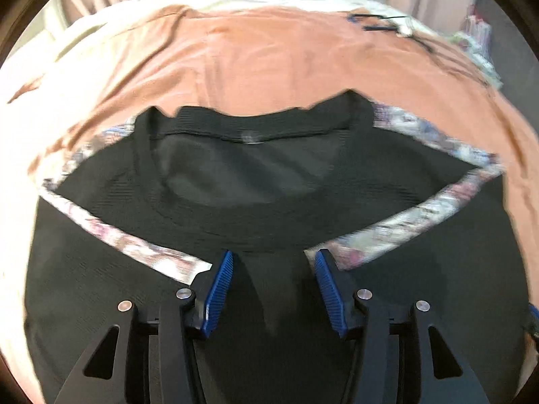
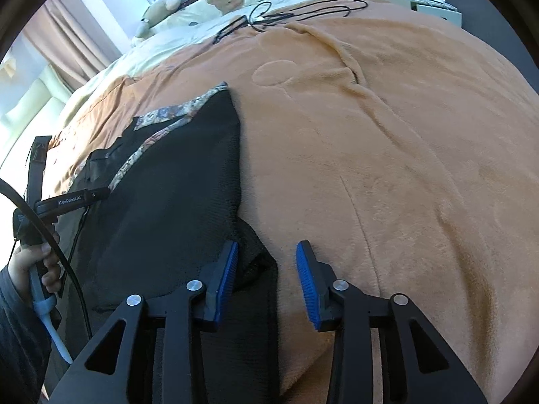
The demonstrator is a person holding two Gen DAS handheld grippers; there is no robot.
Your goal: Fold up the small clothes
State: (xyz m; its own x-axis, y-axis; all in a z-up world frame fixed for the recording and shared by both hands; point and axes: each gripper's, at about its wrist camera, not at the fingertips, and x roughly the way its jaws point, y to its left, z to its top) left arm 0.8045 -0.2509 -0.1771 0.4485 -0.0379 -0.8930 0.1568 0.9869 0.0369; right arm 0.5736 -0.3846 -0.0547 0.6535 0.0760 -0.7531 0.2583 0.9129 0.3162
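Bedroom. You work over a bed (image 2: pixel 387 141) spread with a plush orange-tan blanket (image 1: pixel 269 60), lightly creased, a round mark pressed into the pile near its middle. Along the far edge a cream quilt with bear prints (image 2: pixel 222 1), soft toys (image 2: pixel 168 5) against a bright window, pinkish curtains (image 2: pixel 77 47) at the far left. A tangle of black cables (image 2: pixel 269 17) lies on the blanket near the far edge. A pale bedside unit (image 2: pixel 427 3) stands past the far right corner.

The garment: a small black knit top (image 1: pixel 269 202) with floral-patterned trim (image 1: pixel 421 212), lying flat on the blanket toward the near left part of the bed. In the left wrist view the neckline faces away from you, and the trimmed sleeve edges slant inward to meet near the tips of your tool. In the right wrist view its right side lies folded to a straight edge (image 2: pixel 235 155) against bare blanket.

Your left tool (image 1: pixel 273 259) stands released, blue pads (image 1: pixel 219 293) apart above the black fabric, nothing pinched. Your right tool (image 2: pixel 267 252) is likewise released: the left pad sits over a bunched corner of the top (image 2: pixel 256 259), the right pad over blanket.

Your left hand (image 2: pixel 30 266) shows at the left edge of the right view, gripping the handle, sleeve cut off by the frame.

Hard to read: the left view is smeared; the near hem is hidden behind the tool bodies; whether the pads touch cloth, you cannot tell.
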